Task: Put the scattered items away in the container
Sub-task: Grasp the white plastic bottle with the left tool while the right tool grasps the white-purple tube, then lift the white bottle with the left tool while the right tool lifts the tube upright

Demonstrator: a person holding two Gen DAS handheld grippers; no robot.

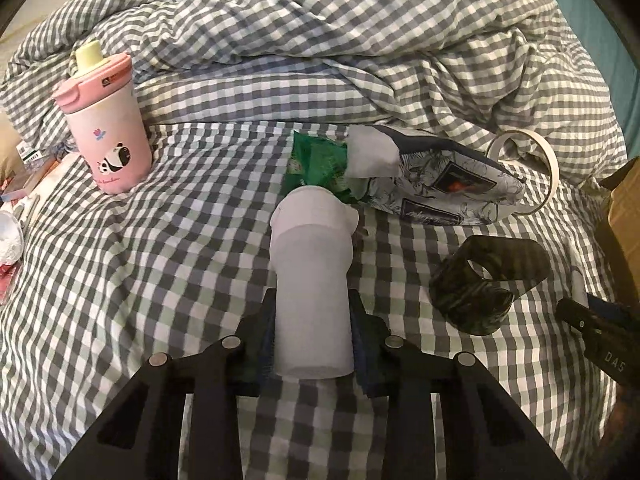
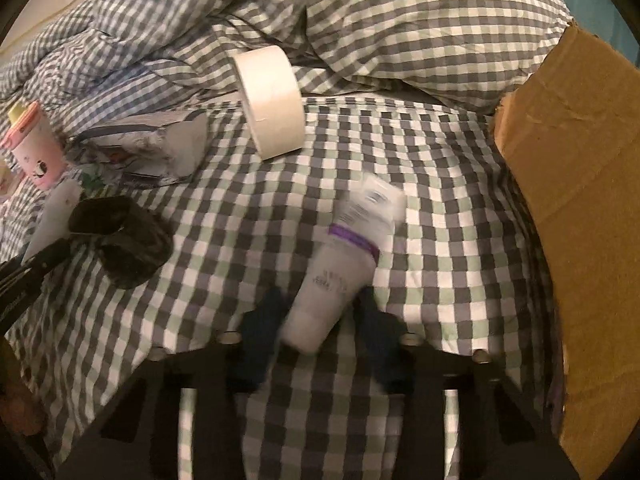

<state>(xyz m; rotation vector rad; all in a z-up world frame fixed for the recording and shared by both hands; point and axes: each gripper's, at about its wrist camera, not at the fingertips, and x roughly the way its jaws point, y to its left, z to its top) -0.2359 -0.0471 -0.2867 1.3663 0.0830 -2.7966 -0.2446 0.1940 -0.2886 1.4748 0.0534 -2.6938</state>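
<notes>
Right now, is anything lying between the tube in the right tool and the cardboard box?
Nothing visible does. From the tube in the right tool across to the cardboard box at the right edge there is only bare checked bedsheet.

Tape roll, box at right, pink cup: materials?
Tape roll: paper-like, matte cream, looks like masking tape. Box: corrugated cardboard, brown, torn fuzzy edge. Pink cup: probably plastic, smooth satin body with printed panda; could be coated metal.

A bed in grey-and-white gingham, its rumpled duvet heaped behind, dimly lit.
</notes>
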